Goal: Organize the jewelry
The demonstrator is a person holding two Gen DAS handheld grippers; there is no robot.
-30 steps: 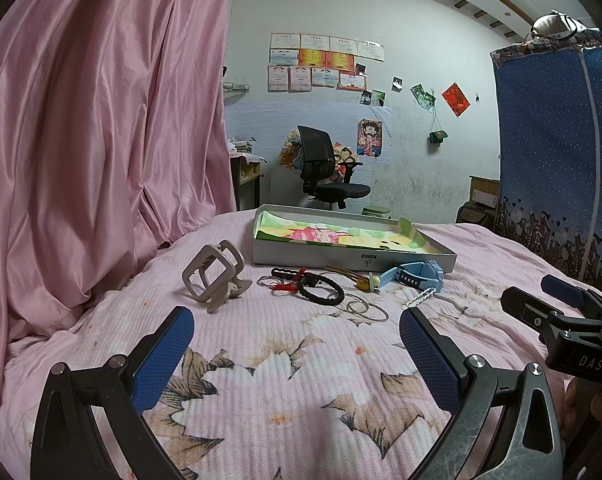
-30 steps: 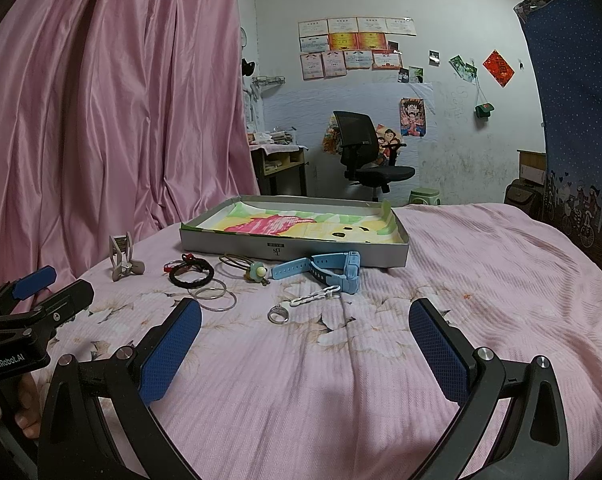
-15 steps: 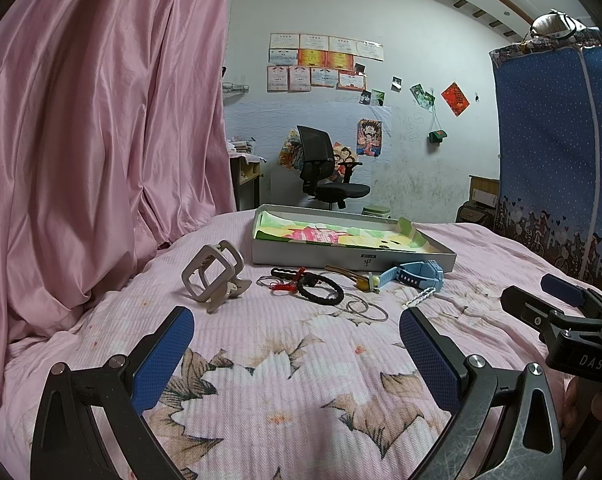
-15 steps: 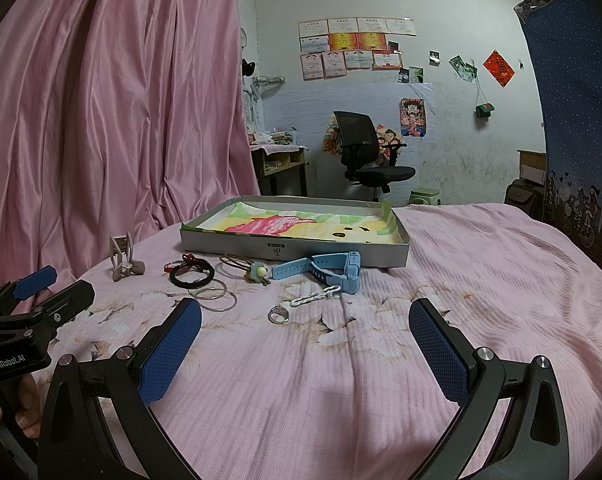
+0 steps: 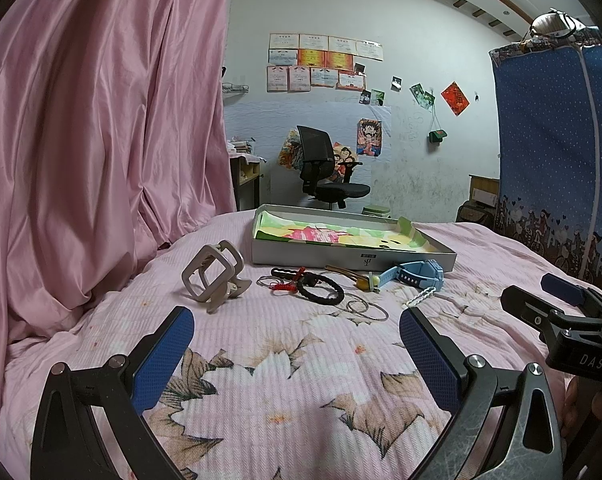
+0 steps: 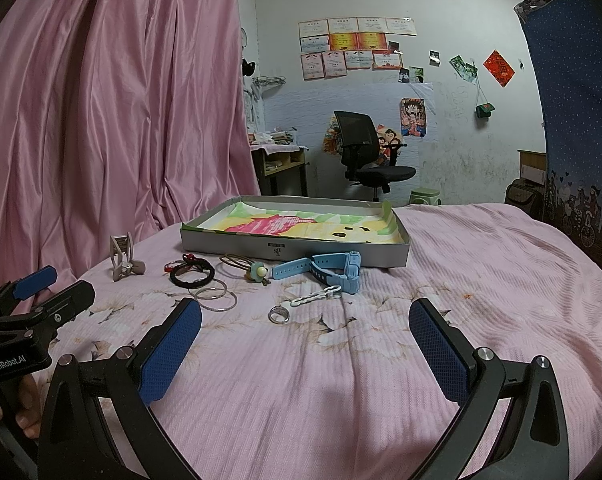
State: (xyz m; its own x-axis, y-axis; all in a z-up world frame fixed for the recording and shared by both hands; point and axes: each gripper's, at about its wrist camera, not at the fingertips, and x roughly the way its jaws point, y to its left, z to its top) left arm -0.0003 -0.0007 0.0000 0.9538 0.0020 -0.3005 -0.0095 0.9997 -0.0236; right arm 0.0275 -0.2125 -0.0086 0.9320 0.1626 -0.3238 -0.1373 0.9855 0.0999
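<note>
Presently nothing is held: the fingers of the left gripper (image 5: 297, 342) are spread wide over the bed (image 5: 285, 380), and those of the right gripper (image 6: 305, 338) are likewise spread wide and empty. The jewelry is laid out on the bedspread just in front of the shallow grey box (image 6: 297, 246), whose lined floor appears bare.

A blue watch (image 6: 333, 270) is seen nearest the box wall; its strap is judged flexible but its case stiff, so it is best pinched across the case or the thick part of the strap. The black bracelet (image 6: 192, 276) looks soft and light and can be taken anywhere on its loop. Two thin wire bangles (image 6: 217, 298) lie overlapped and flat; they are judged slippery and hard to get under on the soft cover, so one rim should be pressed and pinched from above. The small silver ring (image 6: 279, 315) is the hardest piece: tiny, smooth, likely to sink into the fabric or flick away. A white chain (image 6: 315, 295) beside it will sag when lifted, as will the flower hair tie (image 6: 257, 272). The beige claw clip (image 5: 215, 276) stands apart on the left; it is rigid, light, and readily gripped across its body.
</note>
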